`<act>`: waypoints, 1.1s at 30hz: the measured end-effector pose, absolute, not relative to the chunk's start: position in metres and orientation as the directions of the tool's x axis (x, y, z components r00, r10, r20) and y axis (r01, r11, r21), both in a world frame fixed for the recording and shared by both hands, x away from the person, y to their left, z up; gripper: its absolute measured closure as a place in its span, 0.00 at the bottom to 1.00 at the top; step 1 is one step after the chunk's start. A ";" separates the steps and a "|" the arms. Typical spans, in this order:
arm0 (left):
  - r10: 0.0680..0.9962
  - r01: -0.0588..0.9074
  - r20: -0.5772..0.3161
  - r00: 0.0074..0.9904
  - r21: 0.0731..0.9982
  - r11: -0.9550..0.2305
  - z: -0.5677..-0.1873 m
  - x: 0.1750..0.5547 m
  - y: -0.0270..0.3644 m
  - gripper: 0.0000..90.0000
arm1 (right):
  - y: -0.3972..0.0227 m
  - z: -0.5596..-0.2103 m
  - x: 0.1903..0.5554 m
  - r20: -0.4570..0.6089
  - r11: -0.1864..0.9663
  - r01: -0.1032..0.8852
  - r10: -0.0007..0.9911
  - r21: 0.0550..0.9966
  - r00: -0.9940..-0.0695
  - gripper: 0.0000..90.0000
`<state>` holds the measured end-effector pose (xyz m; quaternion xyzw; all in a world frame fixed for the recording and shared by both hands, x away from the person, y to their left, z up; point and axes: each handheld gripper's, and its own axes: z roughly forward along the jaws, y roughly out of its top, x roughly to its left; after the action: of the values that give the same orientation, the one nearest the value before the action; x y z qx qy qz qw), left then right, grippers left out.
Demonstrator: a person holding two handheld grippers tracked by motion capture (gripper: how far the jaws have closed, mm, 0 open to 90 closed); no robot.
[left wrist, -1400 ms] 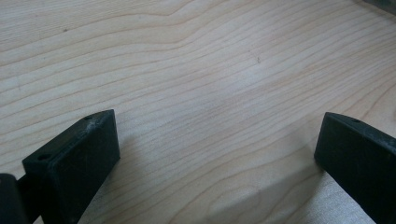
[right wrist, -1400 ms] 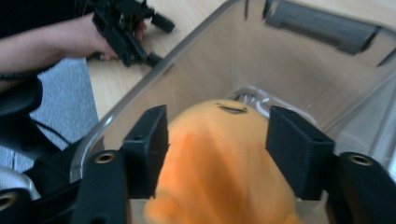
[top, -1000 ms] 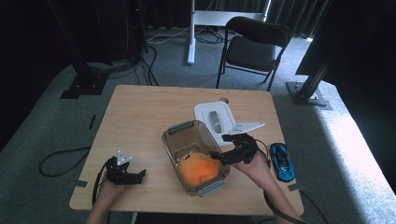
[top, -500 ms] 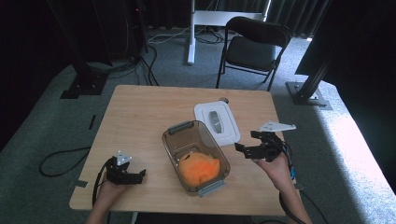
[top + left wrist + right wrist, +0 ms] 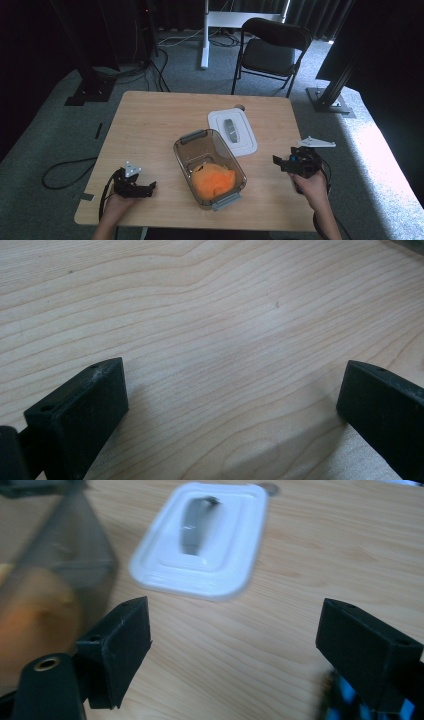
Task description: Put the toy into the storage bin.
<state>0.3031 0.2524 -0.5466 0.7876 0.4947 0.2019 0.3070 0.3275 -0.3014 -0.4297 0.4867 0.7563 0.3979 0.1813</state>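
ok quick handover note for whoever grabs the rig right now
Left tool: open, empty, resting on the table near its front left corner.
Right tool: open, empty, at the table's right edge, facing the white lid.
Clear container stands mid-table, uncovered, with the orange soft thing inside. The lid lies flat just behind and to the right of it, handle up.
Done: orange thing is in.
Left, probably: put the lid on the container.

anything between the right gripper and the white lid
Nothing: bare wood of the table lies between the right gripper and the white lid in the right gripper view.
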 end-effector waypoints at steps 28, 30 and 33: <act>0.903 0.656 0.014 0.429 0.683 -0.322 -0.547 0.303 0.252 0.00 | -0.371 -0.515 0.342 0.040 0.092 0.759 0.987 0.645 -0.154 0.14; 0.903 0.656 0.014 0.429 0.682 -0.322 -0.546 0.303 0.252 0.00 | -0.370 -0.519 0.343 0.038 0.092 0.766 0.988 0.636 -0.151 0.14; 0.903 0.656 0.014 0.429 0.683 -0.322 -0.547 0.303 0.252 0.00 | -0.369 -0.525 0.343 0.029 0.100 0.777 0.988 0.622 -0.150 0.15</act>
<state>0.3031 0.2523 -0.5465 0.7875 0.4949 0.2018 0.3069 0.3435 -0.3693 -0.5246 0.6190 0.7128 0.2586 0.2044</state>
